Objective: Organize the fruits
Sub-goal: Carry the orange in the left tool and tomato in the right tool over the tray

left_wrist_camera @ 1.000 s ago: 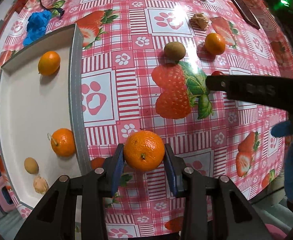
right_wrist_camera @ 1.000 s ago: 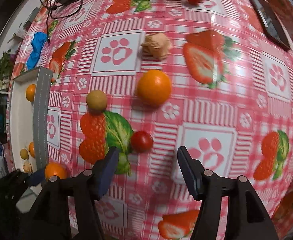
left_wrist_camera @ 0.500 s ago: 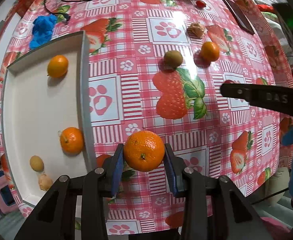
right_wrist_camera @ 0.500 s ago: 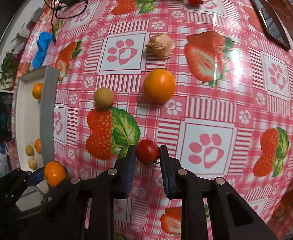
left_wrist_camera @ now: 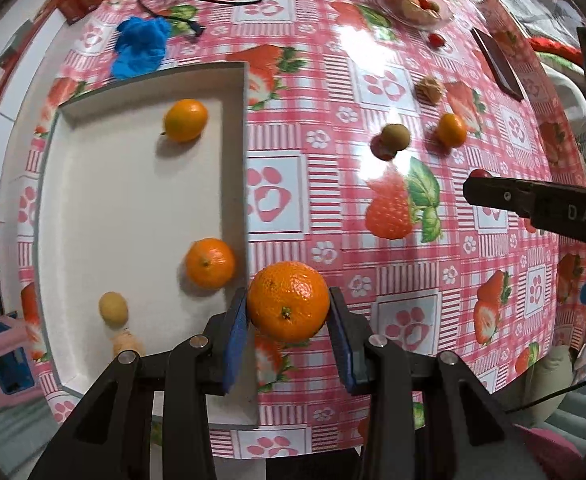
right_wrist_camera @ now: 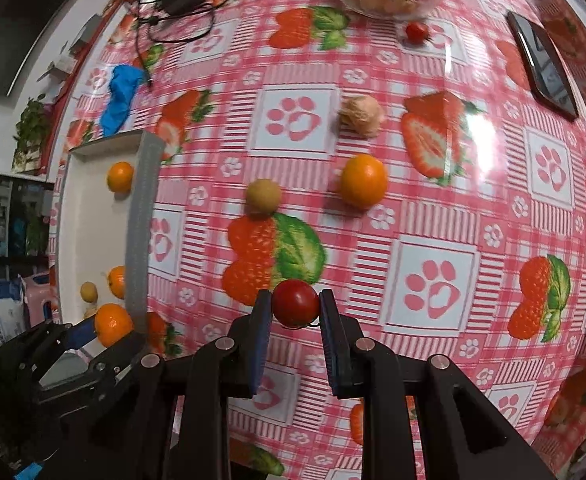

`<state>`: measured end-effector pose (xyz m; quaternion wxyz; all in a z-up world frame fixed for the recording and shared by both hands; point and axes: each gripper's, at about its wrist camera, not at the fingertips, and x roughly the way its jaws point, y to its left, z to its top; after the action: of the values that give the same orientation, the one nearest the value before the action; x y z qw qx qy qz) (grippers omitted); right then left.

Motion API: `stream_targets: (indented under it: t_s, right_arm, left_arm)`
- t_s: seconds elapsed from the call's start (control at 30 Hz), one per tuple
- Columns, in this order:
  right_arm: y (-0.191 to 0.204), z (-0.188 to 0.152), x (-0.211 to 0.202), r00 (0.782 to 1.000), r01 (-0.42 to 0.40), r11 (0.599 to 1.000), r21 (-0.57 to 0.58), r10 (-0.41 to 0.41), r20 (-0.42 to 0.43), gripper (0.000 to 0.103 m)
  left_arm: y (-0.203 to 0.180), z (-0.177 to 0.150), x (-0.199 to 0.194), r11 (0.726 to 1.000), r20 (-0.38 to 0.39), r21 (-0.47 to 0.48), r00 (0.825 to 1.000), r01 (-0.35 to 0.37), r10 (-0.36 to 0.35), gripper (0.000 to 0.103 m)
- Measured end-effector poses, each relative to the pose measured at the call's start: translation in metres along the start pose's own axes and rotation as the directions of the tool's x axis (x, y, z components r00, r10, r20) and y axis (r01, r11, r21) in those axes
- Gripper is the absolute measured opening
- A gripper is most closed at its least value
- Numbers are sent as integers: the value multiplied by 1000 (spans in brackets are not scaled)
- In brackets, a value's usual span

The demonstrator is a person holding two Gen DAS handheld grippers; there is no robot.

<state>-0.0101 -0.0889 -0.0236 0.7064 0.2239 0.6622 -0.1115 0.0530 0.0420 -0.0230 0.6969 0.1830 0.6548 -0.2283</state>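
Beside the tray's (left_wrist_camera: 235, 152) right wall, the left gripper (left_wrist_camera: 289, 320) gripped an orange (left_wrist_camera: 288, 301); farther right, the right gripper (right_wrist_camera: 295, 312) clamped a tomato (right_wrist_camera: 295, 303).

Letters "DAS" legible on side of right gripper (left_wrist_camera: 541, 210); no other text readable.
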Motion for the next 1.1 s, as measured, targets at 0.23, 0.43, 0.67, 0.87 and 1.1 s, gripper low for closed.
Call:
stream_targets:
  t_s: [0.23,0.43,0.67,0.87,1.1]
  right_arm:
    - [39,12,-1,1000,-11,998,-64,12,5,25]
    - [78,19,4,1000,-27,991,-128,26,-6,25]
    - [121,22,16,998,-52,978,-203,47,-30,25]
    - [150,22,29,997,-66,966,-250,53,-57,25]
    - [169,25,41,996,-67,958,-278,48,-75,25]
  left_arm:
    - [22,4,-2,999,18,-53,1000,-6,7,42]
    - [43,7,-3,995,30,-96,999,-15,18,42]
    - [75,5,1,988,30,-151,999,-34,39,42]
    - [97,1,3,978,23,-204,999,-40,46,42]
    - [111,6,7,972,15,-230,998,-55,60,42]
